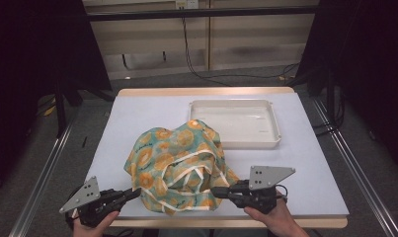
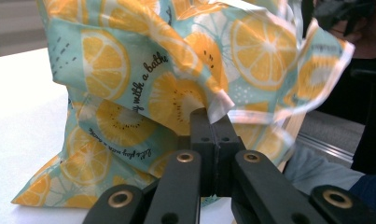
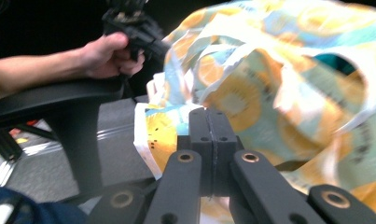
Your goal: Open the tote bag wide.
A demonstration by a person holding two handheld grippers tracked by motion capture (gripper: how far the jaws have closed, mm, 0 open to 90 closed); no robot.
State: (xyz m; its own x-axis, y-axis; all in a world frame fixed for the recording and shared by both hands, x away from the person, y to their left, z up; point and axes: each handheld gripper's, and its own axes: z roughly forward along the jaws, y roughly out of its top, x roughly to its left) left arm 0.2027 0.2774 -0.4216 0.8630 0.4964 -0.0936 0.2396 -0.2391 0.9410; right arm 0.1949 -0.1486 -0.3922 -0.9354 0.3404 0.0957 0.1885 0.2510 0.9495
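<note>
- We see a crumpled teal cloth bag printed with orange slices and trimmed in white tape (image 1: 179, 165) heaped on the near half of the pale lavender-grey table (image 1: 137, 113), its near edge reaching the table's front rim.
- The left hand-held gripper (image 1: 135, 193) sits at the bag's lower left corner. In the left gripper view its black jaws are pressed together (image 2: 212, 122) with a fold of the fabric's white-edged hem (image 2: 223, 105) at their tips. We judge the cloth pinched, though the exact bite is hidden behind the jaw tips.
- The right hand-held gripper (image 1: 215, 190) meets the bag's lower right side. In the right gripper view its jaws are also together (image 3: 210, 122), and the cloth just beyond them is blurred, so we cannot make out with certainty which layer they clamp. It looks like a yellow-printed edge (image 3: 164, 130).
- The bag's white handles (image 1: 186, 174) loop across its front, and the opening is hard to trace among the folds.
- Script lettering on the fabric is partly legible in the left gripper view and cut off by creases.
- A shallow white rectangular plastic tray (image 1: 273, 121) stands behind the bag to the right, its near left corner covered by the cloth.
- The person's hands are cropped by the bottom edge of the high view.
</note>
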